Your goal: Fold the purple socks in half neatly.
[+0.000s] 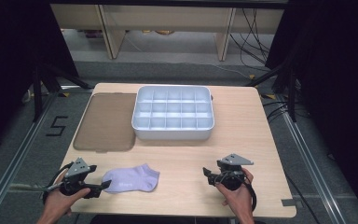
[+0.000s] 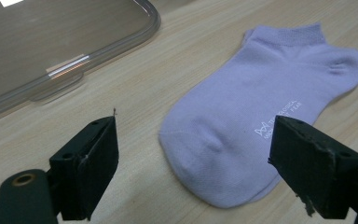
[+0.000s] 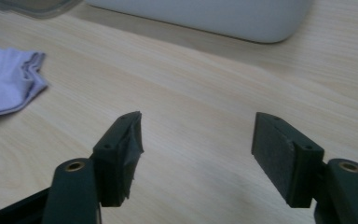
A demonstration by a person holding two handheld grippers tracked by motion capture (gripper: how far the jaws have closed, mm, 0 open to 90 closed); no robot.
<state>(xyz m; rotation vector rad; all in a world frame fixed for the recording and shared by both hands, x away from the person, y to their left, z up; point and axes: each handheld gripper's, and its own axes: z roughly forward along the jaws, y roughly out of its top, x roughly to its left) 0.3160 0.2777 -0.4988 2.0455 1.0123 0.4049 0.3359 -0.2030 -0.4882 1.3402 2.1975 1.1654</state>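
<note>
The left hand-held gripper (image 1: 100,186) sits low at the bench's (image 1: 261,140) near left corner, its jaws spread wide with nothing between them. The right hand-held gripper (image 1: 207,175), gripped from below by the right hand (image 1: 235,191), sits toward the bench's near right edge, jaws apart and empty.

Lilac sock (image 1: 130,180) with white lettering, pale grey-blue tray (image 1: 173,113) beyond it, smoky brown lid (image 1: 107,122) beside, light woodgrain surface (image 1: 242,140).
</note>
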